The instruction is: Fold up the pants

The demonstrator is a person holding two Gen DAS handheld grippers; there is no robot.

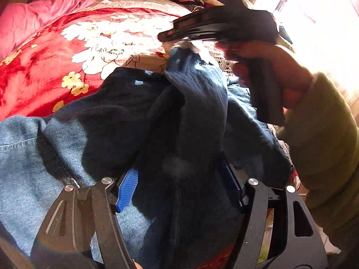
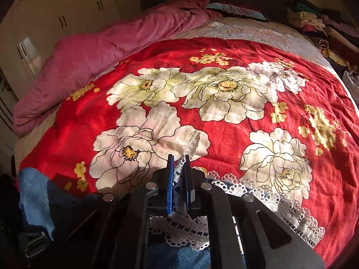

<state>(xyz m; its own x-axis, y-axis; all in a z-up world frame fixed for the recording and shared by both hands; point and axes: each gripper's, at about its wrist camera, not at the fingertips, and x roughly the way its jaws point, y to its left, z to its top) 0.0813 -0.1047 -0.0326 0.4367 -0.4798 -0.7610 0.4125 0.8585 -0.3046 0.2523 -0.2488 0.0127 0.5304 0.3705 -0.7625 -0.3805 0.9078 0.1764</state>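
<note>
The pants (image 1: 179, 116), blue denim with a white lace-trimmed hem (image 2: 186, 228), lie bunched on the near part of the bed, directly ahead of and beneath both sets of jaws. A raised ridge of dark denim runs up between the jaws of the left gripper (image 1: 179, 188). Those jaws stand apart, one blue pad on each side of the fabric; whether the pads press on the cloth cannot be told.

The right gripper (image 2: 178, 183) has its jaws closed together on the lace hem, which shows between the two blue pads and spreads out below and to the right of them. In the left wrist view, this gripper appears above and beyond the left jaws, lifting the end of the denim, with the person's hand (image 1: 269, 67) and green sleeve (image 1: 325, 139) at the right.

Beyond the jaws spreads a red floral blanket (image 2: 224, 116). A pink quilt (image 2: 101, 62) lies along its far left edge. A pile of folded clothes (image 2: 314, 22) sits at the far right.
</note>
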